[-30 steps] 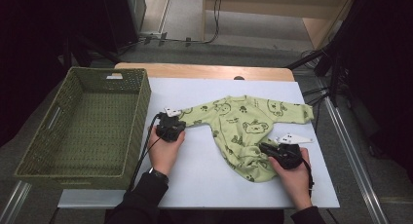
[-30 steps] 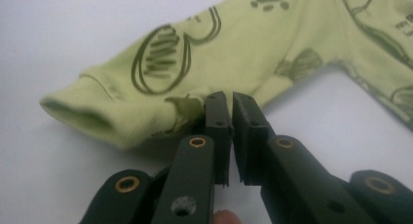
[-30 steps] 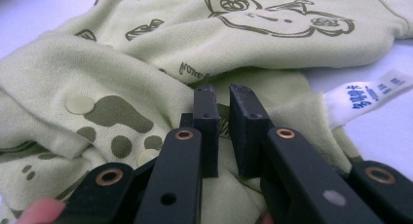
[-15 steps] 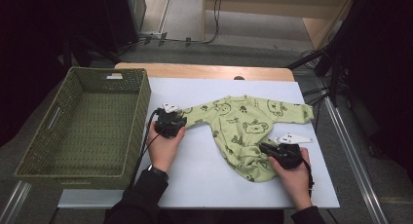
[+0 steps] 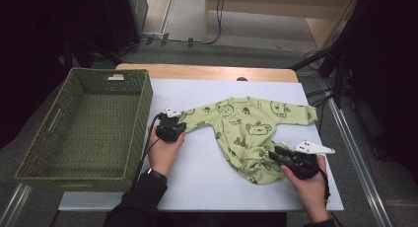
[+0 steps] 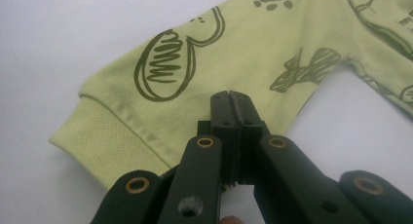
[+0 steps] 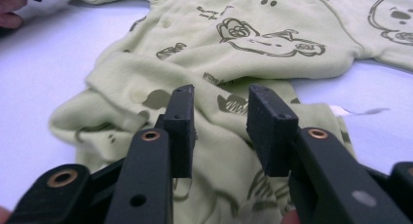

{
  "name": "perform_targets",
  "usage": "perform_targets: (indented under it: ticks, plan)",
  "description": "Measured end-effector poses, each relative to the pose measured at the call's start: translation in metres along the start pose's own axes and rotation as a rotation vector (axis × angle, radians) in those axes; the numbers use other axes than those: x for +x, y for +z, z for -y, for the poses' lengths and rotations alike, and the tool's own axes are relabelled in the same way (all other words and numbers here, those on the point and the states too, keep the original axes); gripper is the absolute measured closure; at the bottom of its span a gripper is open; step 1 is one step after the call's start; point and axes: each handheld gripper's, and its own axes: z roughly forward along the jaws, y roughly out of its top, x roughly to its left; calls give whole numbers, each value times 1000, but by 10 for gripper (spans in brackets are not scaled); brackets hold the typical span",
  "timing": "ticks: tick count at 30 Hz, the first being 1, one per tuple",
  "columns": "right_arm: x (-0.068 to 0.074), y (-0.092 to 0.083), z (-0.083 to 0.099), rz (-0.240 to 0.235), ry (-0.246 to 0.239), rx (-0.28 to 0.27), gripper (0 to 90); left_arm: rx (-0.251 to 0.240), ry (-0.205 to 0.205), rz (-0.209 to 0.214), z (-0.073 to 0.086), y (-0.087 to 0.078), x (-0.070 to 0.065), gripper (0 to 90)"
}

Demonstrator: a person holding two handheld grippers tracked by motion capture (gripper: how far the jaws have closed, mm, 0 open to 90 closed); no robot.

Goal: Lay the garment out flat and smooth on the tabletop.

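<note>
On green romper: "Sunny" print

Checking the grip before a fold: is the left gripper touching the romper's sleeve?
Touching. In the left gripper view the left gripper, jaws shut together, lies on the romper sleeve near its cuff.

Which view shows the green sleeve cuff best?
Left gripper view: the ribbed sleeve cuff lies flat and close, just left of the shut left gripper. High view shows it small, beside that gripper. Right gripper view catches the sleeve at its top left corner.
</note>
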Motion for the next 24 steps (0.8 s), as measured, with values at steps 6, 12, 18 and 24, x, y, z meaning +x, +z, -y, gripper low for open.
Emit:
perform_targets:
  ticks: [6,12,18,24]
  plan:
    - [-4,4,12,-5,17,29,590,-3,1,-4,0,0,-1,896]
    - [-8,20,-25,4,22,-22,649,-2,-4,3,0,0,1,896]
    - [-13,82,-82,11,-54,50,688,1,-19,12,0,0,2,896]
    - [-35,137,-123,44,-19,137,743,-8,-40,25,0,0,4,896]
